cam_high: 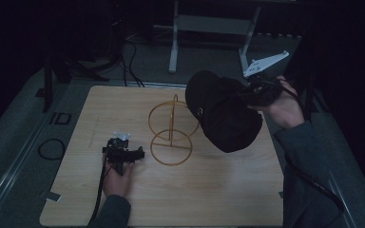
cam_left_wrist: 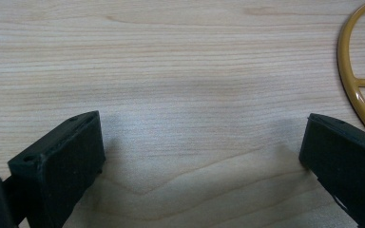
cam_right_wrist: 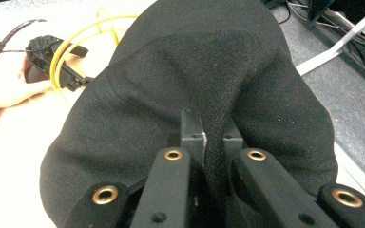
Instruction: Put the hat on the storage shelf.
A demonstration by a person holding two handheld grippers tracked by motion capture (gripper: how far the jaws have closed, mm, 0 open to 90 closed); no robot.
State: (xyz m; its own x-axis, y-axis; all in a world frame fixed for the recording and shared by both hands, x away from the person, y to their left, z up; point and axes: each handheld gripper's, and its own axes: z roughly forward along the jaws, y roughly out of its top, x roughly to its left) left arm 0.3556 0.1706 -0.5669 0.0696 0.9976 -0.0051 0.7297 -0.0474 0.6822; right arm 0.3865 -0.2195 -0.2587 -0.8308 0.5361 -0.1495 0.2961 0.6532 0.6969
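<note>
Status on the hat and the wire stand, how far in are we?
Done: the right gripper has pinched a fold of the black hat and holds it off the table.

In hand: the hat hangs beside the top ring of the gold wire stand, not on it.

Left: seating the hat on the stand, probably, then letting go. The left gripper rests open on the table by the stand's base.

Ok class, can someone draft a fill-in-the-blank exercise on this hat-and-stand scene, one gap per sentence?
1. The right claw is shut on a fold of the ____ hat.
2. The gold wire stand sits on a ____ table.
3. The left claw is ____, with bare tabletop between its jaws.
4. The hat is held ____ the table, beside the stand.

Missing words: black; wooden; open; above
</note>
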